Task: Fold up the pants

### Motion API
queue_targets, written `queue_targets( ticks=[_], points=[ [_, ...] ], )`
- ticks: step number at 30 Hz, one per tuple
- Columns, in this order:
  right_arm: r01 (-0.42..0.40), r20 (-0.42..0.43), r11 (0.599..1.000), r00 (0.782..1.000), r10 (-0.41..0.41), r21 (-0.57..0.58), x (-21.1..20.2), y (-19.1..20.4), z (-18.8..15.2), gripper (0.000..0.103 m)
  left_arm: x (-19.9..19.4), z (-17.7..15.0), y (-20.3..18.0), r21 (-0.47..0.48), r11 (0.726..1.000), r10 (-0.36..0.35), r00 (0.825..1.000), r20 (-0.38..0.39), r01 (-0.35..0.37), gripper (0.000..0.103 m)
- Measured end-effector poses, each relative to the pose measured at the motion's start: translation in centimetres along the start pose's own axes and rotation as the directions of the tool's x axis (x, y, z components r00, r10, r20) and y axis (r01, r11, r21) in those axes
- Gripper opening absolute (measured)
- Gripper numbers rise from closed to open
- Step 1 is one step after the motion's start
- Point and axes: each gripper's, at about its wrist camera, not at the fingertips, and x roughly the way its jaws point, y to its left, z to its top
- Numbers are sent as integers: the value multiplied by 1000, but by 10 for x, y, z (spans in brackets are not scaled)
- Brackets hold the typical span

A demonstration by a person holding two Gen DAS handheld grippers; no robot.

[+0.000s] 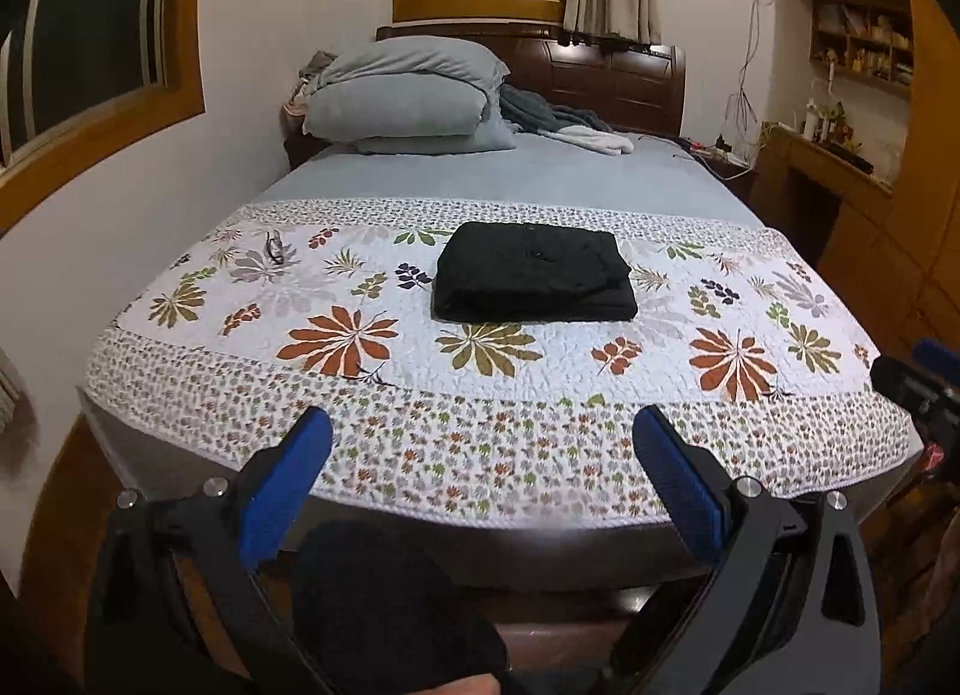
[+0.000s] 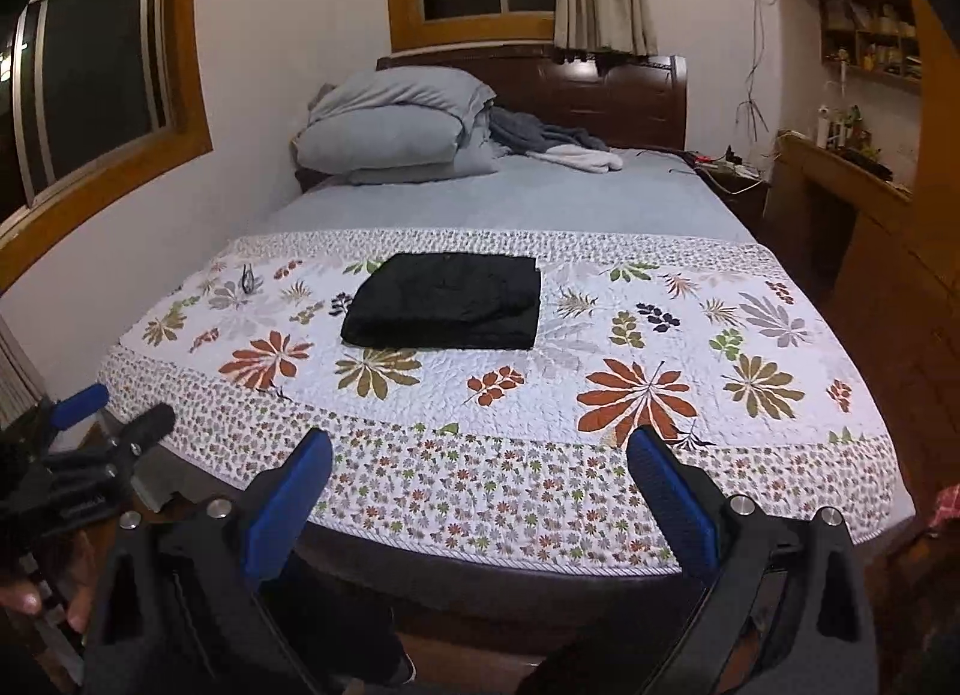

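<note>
Lying folded into a compact rectangle on the floral quilt (image 1: 336,335): black pants (image 1: 534,272); seemingly nothing left. Hovering off the bed's foot, jaws apart and empty: left gripper (image 1: 480,443), right gripper (image 2: 480,455).

Black pants (image 1: 534,272) folded into a neat rectangle on a floral quilt (image 1: 690,335), left tool (image 1: 480,443) spread wide and empty near the bed's foot, pillows (image 1: 402,95) stacked by the headboard

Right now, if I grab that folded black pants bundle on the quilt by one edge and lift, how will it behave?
The black pants are probably floppy: soft stacked layers, so one edge lifted would likely peel the top layer and undo the fold. They look light and shouldn't roll or tip, lying flat on the floral quilt. Pushed, the cloth may bunch rather than slide on the quilt's stitched texture.
</note>
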Motion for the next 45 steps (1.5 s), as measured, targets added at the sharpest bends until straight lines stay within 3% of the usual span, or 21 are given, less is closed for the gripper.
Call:
queue_targets(
  ticks=[9,45],
  points=[
    [4,51,1000,999,-3,-12,-25,6,-1,99,-21,1,-8,21,1000,4,999,46,-5,100],
    [-14,21,999,1000,15,-36,-8,17,-6,99,-12,2,-7,-10,1000,-9,999,35,9,100]
  ],
)
